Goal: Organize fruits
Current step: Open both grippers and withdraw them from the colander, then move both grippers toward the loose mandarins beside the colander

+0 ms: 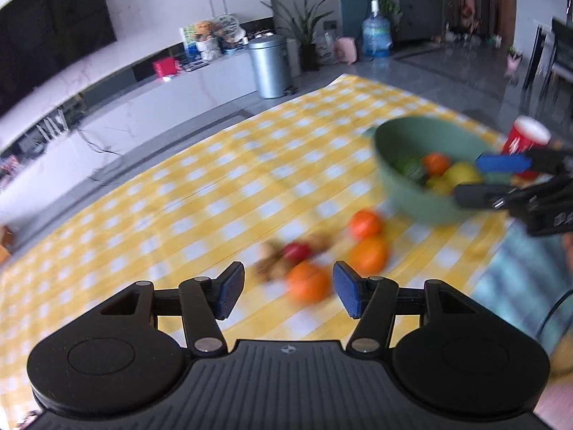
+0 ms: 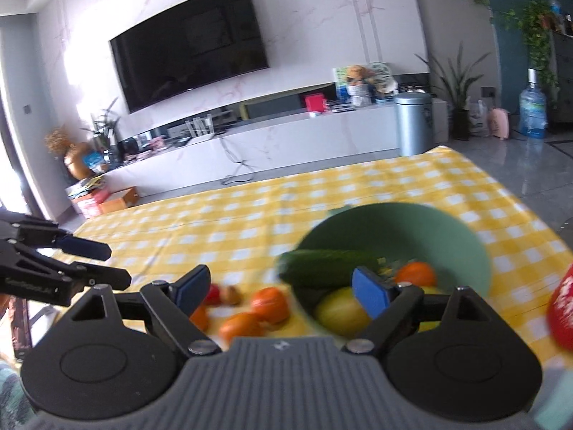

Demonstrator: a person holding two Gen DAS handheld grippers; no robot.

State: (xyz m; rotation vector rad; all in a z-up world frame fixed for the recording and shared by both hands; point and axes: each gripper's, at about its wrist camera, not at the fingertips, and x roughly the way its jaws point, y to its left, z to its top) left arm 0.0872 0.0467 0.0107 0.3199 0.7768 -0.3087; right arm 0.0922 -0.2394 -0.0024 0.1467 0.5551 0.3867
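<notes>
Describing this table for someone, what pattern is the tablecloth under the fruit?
Yellow and white checks on the tablecloth, clearest in the right wrist view.

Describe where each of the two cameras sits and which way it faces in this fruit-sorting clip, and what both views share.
Left wrist: rides the left gripper, angled down at loose oranges on the yellow checked tablecloth; its own open blue-padded fingers show, the right gripper over the green plastic bowl.
Right wrist: rides the right gripper, facing the bowl holding a dark green cucumber, wall television behind; the left gripper at left.
Shared: bowl, oranges, tablecloth, grey metal bin.
</notes>
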